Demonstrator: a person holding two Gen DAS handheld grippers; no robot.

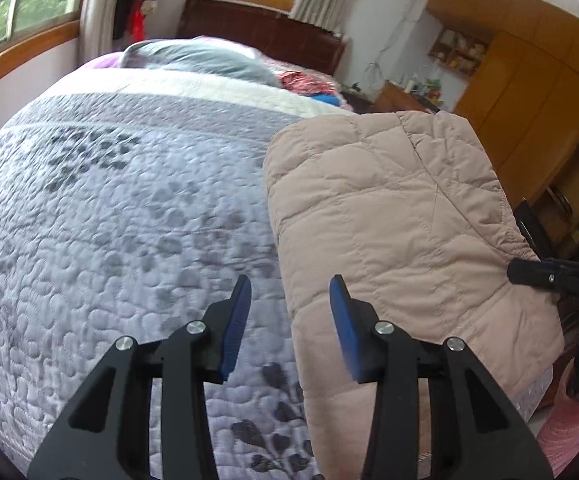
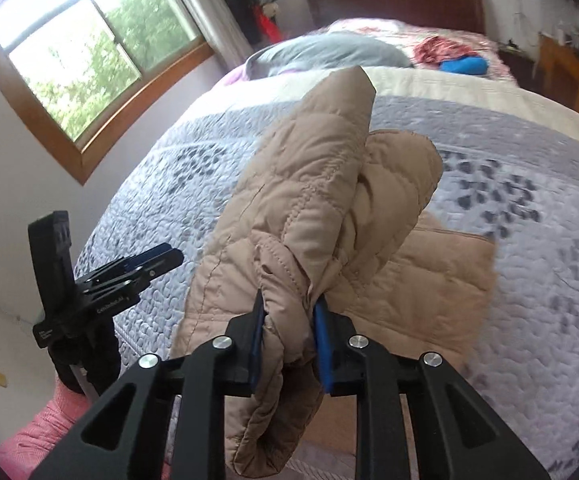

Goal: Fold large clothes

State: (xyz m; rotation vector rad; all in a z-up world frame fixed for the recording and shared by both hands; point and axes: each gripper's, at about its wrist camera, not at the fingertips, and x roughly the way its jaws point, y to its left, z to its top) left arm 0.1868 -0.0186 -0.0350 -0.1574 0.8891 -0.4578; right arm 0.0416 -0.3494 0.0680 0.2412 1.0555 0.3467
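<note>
My right gripper has its blue fingers pinched on a bunched fold of the beige quilted jacket, lifting it off the grey patterned bedspread. My left gripper hangs partly open and empty just beside the jacket's edge, over the bed.

1. The jacket is matt beige quilted cloth, puffy, with stitched seams.
2. The bedspread is soft grey quilted fabric, pebbly texture.
3. The right gripper looks like matt black plastic with shiny metal pins and ribbed blue pads.
4. The wardrobe is smooth wood.
</note>
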